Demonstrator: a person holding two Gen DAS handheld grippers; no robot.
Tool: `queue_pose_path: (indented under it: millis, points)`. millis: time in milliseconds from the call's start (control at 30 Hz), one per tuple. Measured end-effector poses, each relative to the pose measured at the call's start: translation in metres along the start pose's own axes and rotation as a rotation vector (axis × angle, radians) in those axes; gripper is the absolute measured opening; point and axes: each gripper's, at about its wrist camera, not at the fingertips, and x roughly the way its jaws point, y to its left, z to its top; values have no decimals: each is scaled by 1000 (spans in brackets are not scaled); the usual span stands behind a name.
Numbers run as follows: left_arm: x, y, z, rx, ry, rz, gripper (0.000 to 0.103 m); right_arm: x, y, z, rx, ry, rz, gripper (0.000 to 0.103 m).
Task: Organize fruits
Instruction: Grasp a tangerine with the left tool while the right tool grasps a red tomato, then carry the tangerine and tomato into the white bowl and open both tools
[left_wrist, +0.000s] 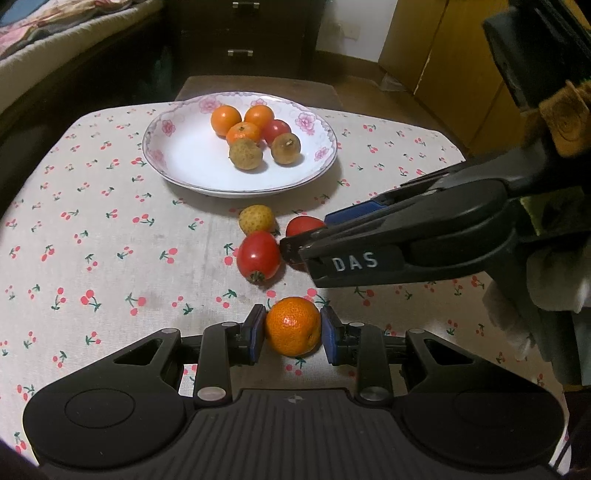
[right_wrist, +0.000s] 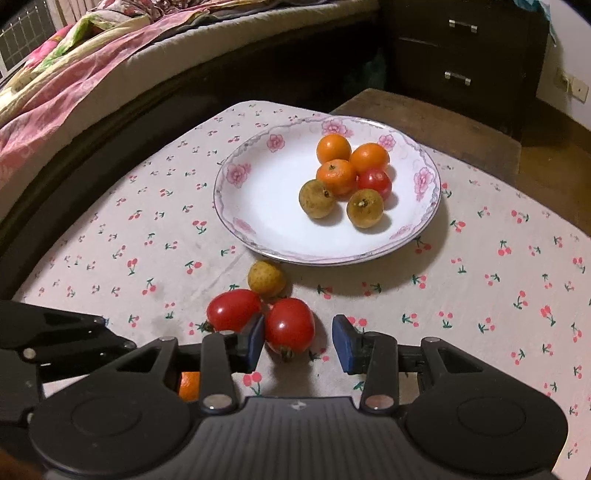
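Note:
My left gripper (left_wrist: 293, 330) is shut on a small orange (left_wrist: 293, 326), low at the cherry-print cloth. One red tomato (right_wrist: 289, 325) lies between the blue pads of my right gripper (right_wrist: 300, 343), which is open. The tomato touches the left pad and a gap shows at the right pad. A second tomato (right_wrist: 232, 308) and a yellow longan (right_wrist: 266, 277) lie just beyond it. The flowered white plate (right_wrist: 266, 206) holds three oranges, a tomato and two longans. In the left wrist view the right gripper (left_wrist: 306, 236) reaches in from the right over the tomatoes (left_wrist: 258, 256).
The plate (left_wrist: 192, 158) stands at the table's far side, near its edge. A dark wooden stool (right_wrist: 424, 118) and a chest of drawers (right_wrist: 458, 51) stand behind it. A bed with a pink quilt (right_wrist: 74, 74) runs along the left. The left gripper's body (right_wrist: 55, 332) is close beside the right one.

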Motion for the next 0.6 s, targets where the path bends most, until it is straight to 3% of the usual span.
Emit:
queue_pose_path:
  millis: [167,300,600]
  points:
    - [0,-1,-1,9,1,0,40,2,7,1,-49,2,-8,46]
    - [0,-2,-2,17,2,3,40,0,9,0,-65,7,-6,36]
    - [-3,-2,-4,25,7,3,40,-17,3,-7,-49,-11,-8,36]
